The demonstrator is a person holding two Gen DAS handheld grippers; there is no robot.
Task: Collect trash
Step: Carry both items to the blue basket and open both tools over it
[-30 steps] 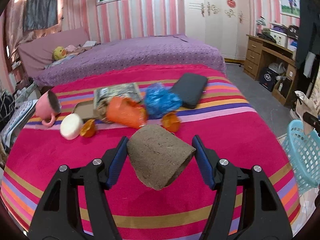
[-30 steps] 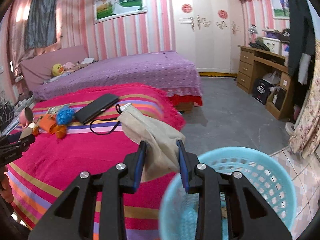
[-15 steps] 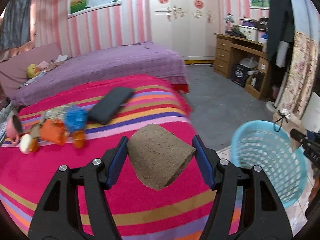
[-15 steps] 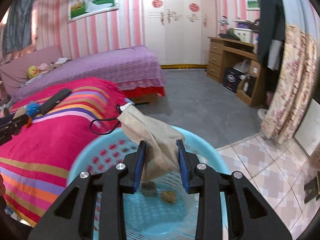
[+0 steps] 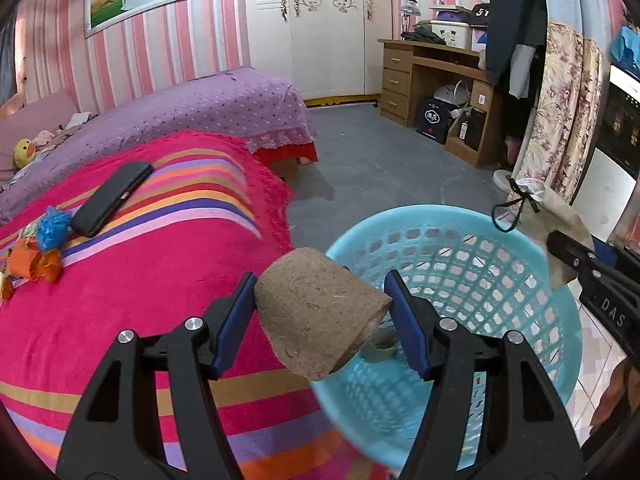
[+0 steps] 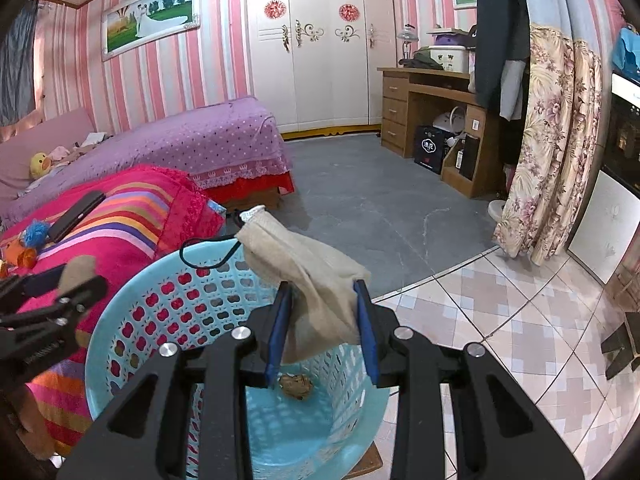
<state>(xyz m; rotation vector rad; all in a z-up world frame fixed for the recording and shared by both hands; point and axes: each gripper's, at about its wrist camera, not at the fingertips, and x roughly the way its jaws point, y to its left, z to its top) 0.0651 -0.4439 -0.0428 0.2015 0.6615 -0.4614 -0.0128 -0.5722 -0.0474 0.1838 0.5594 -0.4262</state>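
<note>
My left gripper [image 5: 322, 312] is shut on a brown fibre pot [image 5: 320, 312] and holds it over the near rim of the light blue basket [image 5: 520, 280]. My right gripper [image 6: 324, 320] is shut on a beige drawstring pouch [image 6: 304, 264] with a black cord, held above the basket [image 6: 132, 320]. The pouch also shows in the left wrist view [image 5: 560, 216]. A crumpled brown scrap [image 6: 296, 386] and a small ring-shaped item [image 5: 380, 346] lie at the basket's bottom.
The basket stands on the floor beside a bed with a pink striped blanket [image 5: 120, 288]. On the blanket lie a black case [image 5: 112, 198], a blue crumpled bag [image 5: 50, 228] and orange scraps [image 5: 34, 264]. A wooden desk [image 5: 432, 80] and a floral curtain [image 5: 560, 120] stand to the right.
Both grippers have swung right from the bed to the basket, each still holding its item. The basket now lies directly below them.
</note>
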